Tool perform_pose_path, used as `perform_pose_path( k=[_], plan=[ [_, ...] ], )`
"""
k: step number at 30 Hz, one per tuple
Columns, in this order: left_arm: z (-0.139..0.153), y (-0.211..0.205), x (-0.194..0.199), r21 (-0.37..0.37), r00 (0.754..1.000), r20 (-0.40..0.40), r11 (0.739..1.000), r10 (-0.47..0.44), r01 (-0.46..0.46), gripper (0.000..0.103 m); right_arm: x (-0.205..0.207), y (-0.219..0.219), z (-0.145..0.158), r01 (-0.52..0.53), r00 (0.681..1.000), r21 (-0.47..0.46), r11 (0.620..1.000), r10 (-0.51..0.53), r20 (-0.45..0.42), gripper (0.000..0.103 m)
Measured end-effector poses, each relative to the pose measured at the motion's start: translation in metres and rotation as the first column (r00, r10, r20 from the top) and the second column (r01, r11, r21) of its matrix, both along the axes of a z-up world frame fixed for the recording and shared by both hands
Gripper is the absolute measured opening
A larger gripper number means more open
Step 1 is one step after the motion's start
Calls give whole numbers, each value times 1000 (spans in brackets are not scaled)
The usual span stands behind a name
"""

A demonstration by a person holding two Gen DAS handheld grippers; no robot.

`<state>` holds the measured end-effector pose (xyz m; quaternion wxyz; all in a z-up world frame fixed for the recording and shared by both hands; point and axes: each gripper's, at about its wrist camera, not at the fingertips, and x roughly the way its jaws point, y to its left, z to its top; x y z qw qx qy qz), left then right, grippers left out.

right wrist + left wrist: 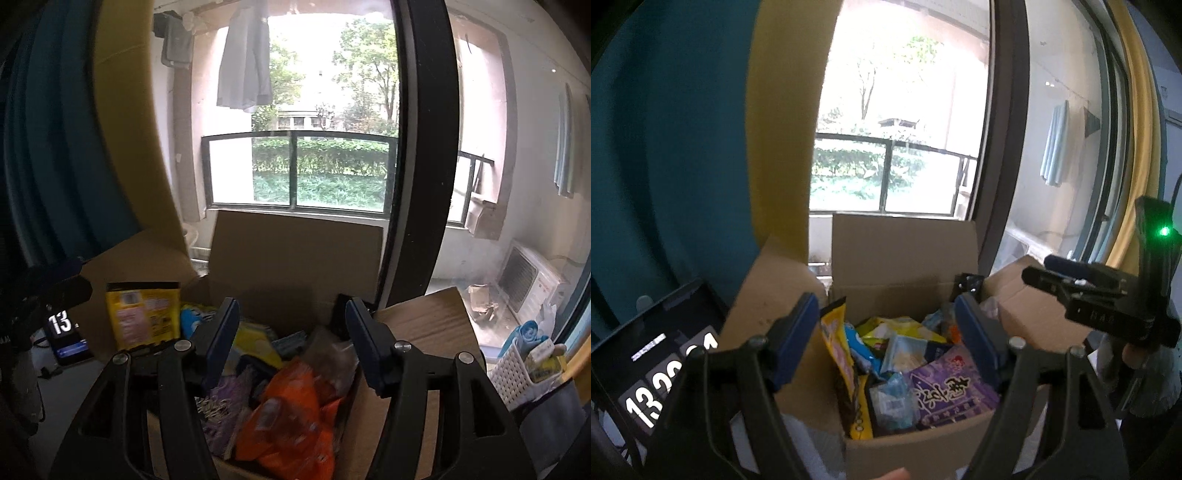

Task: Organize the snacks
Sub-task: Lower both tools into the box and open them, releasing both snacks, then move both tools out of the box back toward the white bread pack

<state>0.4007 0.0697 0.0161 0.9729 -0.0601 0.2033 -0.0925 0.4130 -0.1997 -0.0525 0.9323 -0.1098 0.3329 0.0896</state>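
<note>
Both claws hover above the open brown cardboard box [916,454], which holds the snacks.

Left claw [886,339]: released, jaws spread, nothing between the pads. In the left wrist view the purple printed snack packet [951,387] lies at 5 o'clock inside the box, the tall yellow snack bag [846,365] stands along the 9 o'clock wall, and a pale blue-white wrapper [905,352] sits at centre.

Right claw [291,343]: released, empty. In the right wrist view the crumpled orange plastic snack bag [291,417] lies directly below it, at 6 o'clock.

Step in hand, as judged: selecting the next item.

Next move: lower one claw onto a top-lying packet, align the pads across a flat edge, then clench gently; the thin film may slip or crumple.
</note>
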Motion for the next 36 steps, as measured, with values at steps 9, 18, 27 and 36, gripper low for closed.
perform_pose_path(
  k=[9,18,27,36],
  plan=[
    [1,16,-39,-18,1000,1,1000,15,-15,78,-37,27,-5,-39,999,19,999,40,-34,63],
    [-11,29,-66,-18,999,-34,1000,24,-25,78,-73,43,-35,-48,992,51,998,54,-116,63],
    [-42,40,-86,-27,996,-87,999,35,-38,78,-98,46,-65,-24,980,85,996,41,-197,63],
    [-79,48,-99,-45,988,-149,998,36,-43,78,-124,49,-101,14,959,102,995,15,-284,63]
  ],
)
